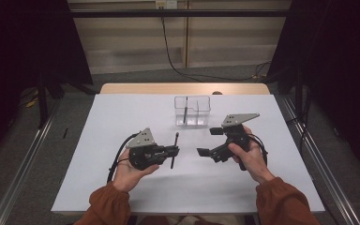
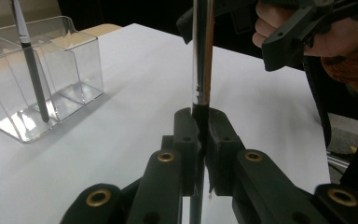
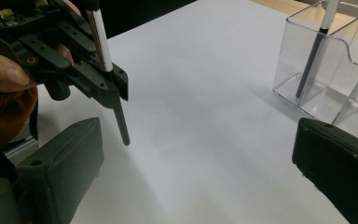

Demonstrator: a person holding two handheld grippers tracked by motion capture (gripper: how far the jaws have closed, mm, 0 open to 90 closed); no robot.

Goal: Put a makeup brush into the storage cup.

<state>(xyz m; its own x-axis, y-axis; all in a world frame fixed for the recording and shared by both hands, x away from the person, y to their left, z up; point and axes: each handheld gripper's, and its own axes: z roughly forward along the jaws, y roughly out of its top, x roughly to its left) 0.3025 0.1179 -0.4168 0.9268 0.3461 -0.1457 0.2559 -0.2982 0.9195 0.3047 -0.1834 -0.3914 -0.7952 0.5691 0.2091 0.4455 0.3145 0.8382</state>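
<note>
Nearest the person, two forearms in rust-orange sleeves (image 1: pixel 107 204) come in over the white table (image 1: pixel 122 187). Each hand holds a gripper.

Left gripper (image 1: pixel 175 151): jaws pressed together on a slim pen (image 1: pixel 174 150), pinched near its dark end. In the high view the pen stands across the jaws, tip toward the far side. The left gripper view shows a silver and orange shaft rising from between the pads (image 2: pixel 186 135).

Right gripper (image 1: pixel 208 142): jaws spread wide, nothing between them. It sits just beside the left gripper, apart from the pen, with bare table between the two.

Farther out, mid-table: a clear plastic organizer (image 1: pixel 192 111) with several compartments. A second pen (image 1: pixel 185 112) already leans inside one of them, tip down. Which compartment exactly is hard to tell. The others look empty.

Beyond that, the table's wooden far edge (image 1: pixel 183 88), then a dark floor and a cable.

Judgement on progress: one pen looks stowed, one is in hand and not yet delivered. The held pen is well short of the organizer. What appears left: carry it forward, line it up over an open compartment, release. No other loose pens are visible on the table.
</note>
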